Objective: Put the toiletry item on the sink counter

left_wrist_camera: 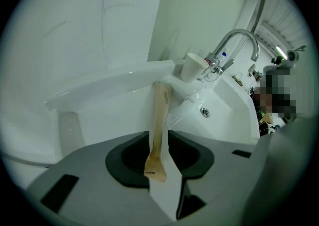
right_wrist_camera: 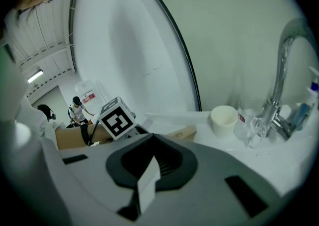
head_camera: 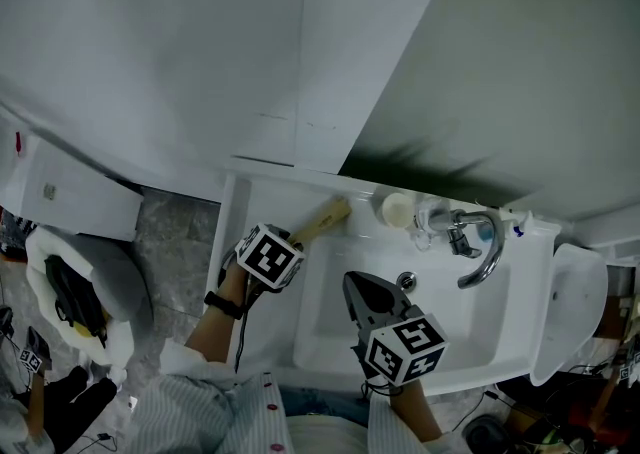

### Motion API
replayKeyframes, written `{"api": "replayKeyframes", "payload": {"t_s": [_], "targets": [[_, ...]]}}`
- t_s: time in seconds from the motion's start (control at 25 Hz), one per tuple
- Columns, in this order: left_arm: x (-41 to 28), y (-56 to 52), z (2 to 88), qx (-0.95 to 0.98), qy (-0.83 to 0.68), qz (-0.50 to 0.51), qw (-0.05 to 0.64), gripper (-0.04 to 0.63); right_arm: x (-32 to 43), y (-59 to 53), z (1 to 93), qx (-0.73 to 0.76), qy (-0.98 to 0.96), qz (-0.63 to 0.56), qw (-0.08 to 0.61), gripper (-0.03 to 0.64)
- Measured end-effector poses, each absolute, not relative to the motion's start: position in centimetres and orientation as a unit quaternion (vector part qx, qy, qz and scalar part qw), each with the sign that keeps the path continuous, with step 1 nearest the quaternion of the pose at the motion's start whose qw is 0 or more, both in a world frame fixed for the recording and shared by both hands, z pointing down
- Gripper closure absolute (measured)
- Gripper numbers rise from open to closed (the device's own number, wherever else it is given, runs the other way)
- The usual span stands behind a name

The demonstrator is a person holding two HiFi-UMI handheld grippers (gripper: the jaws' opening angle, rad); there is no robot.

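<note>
now the left gripper (left_wrist_camera: 164, 190) stands wide open around the paper-wrapped toiletry item (left_wrist_camera: 158, 120), which lies on the sink counter (left_wrist_camera: 109, 90); the right gripper (right_wrist_camera: 147, 180) is closed and empty.

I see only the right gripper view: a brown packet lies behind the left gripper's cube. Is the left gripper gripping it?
Observer: No. In the left gripper view the left gripper is open; the near end of the packet lies between its jaws.
Operator: Where does my right gripper hang?
Observer: The head view shows the right gripper over the basin, near the drain.
</note>
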State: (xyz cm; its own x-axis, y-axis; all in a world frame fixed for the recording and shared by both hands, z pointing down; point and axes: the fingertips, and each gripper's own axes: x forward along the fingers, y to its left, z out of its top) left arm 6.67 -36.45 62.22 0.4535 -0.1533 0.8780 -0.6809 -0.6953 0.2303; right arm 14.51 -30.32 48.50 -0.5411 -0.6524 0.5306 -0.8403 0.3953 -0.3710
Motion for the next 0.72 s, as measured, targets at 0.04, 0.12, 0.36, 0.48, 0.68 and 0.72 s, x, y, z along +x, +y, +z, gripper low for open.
{"api": "replayKeyframes", "payload": {"t_s": [0.04,0.12,0.36,0.48,0.68,0.72], "targets": [[6.6,-36.5,62.0,0.803,-0.262,0.450,0.290,0.463,14.4,-30.3,48.4,0.455,-0.822,0.308,0.151,0.606],[6.6,-36.5,61.4,0.806,-0.264,0.444,0.287,0.456,14.3,-30.1,48.1,0.456,-0.822,0.305,0.151,0.606],[6.1,-36.6,59.3,0.819,-0.280,0.421,0.271,0.445,13.9,-29.4,46.9,0.460,-0.826,0.289,0.147,0.606],[5.9,-36.1,57.5,0.827,-0.286,0.404,0.265,0.445,13.7,-28.8,45.8,0.463,-0.830,0.277,0.144,0.606],[5.3,-35.2,53.9,0.844,-0.302,0.370,0.243,0.445,13.2,-27.8,44.1,0.468,-0.836,0.253,0.136,0.606],[5.2,-35.0,53.2,0.847,-0.305,0.362,0.241,0.445,13.2,-27.7,43.7,0.469,-0.837,0.247,0.134,0.606]]}}
